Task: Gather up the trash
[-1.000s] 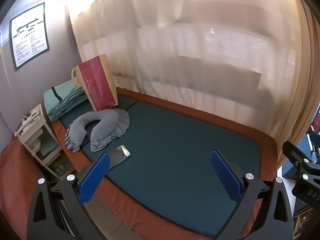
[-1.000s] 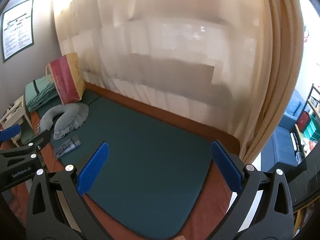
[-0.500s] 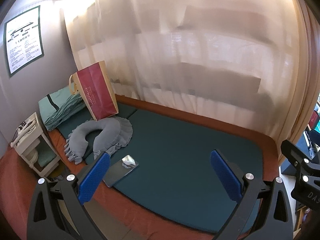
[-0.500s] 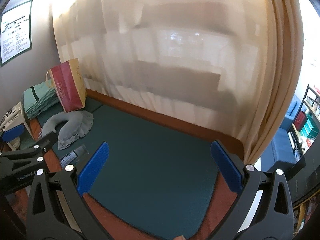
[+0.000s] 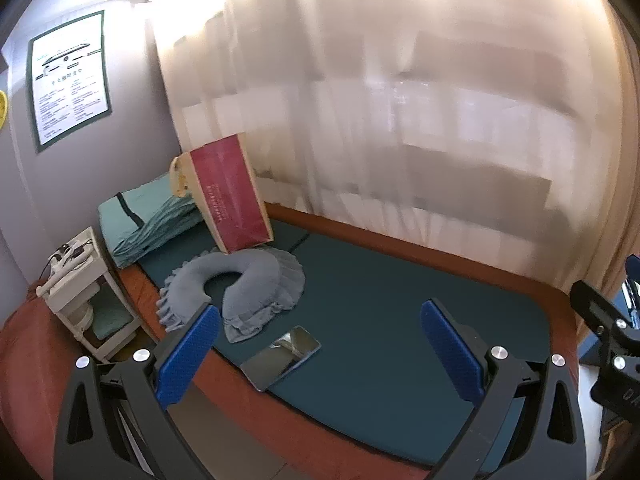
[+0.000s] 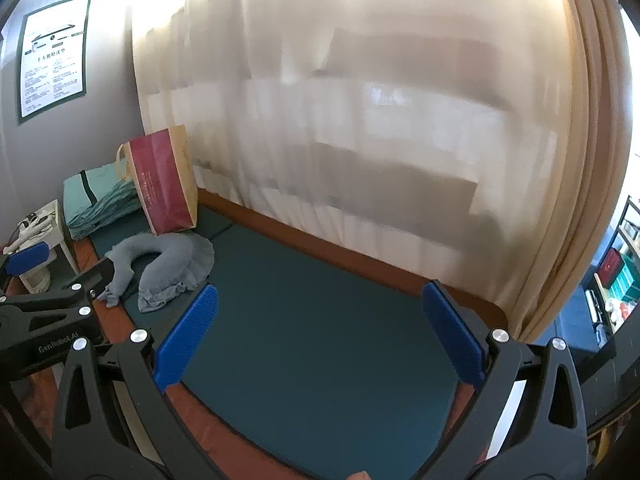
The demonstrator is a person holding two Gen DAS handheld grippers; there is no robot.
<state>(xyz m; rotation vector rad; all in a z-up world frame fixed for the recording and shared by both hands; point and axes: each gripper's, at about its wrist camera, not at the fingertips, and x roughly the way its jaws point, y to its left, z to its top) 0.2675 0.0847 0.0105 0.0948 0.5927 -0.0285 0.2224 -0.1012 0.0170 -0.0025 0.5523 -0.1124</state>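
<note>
Left wrist view: shiny silver foil wrapper (image 5: 286, 354) on the dark green mat's (image 5: 400, 320) near edge, nearer and more central than a second ago. Left gripper (image 5: 320, 354) and right gripper (image 6: 320, 336): fingers spread wide, empty. Approach under way; nothing collected.

Both wrist views high, angled down, far back (shared: mat (image 5: 400, 320), curtain (image 6: 360, 120)).

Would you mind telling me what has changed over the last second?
Both open grippers, left and right, have swung so the shiny wrapper now sits between the left fingers' view; nothing grasped. The wrapper, grey pillow and red bag lie unmoved.
</note>
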